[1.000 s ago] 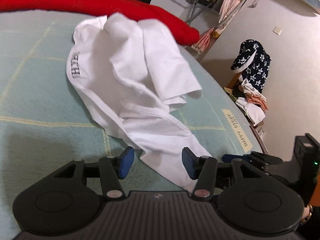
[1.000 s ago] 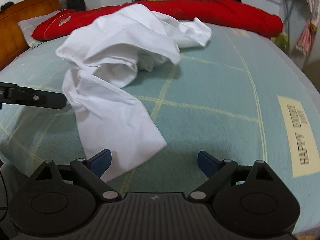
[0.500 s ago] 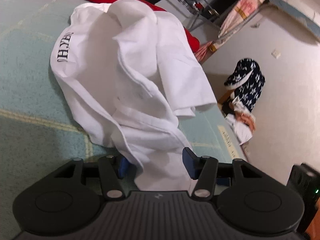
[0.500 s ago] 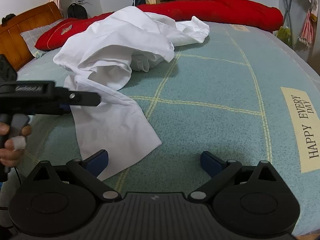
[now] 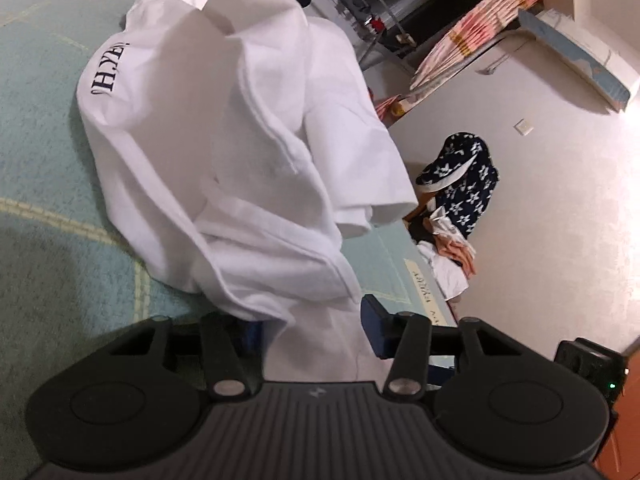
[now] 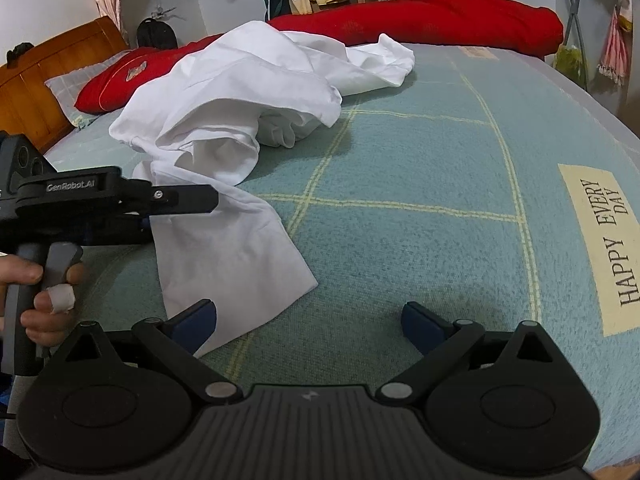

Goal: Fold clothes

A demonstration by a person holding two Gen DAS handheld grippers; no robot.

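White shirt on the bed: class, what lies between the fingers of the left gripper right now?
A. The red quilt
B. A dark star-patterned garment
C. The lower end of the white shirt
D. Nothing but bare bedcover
C: in the left wrist view the white shirt drapes down between the fingers of the left gripper.
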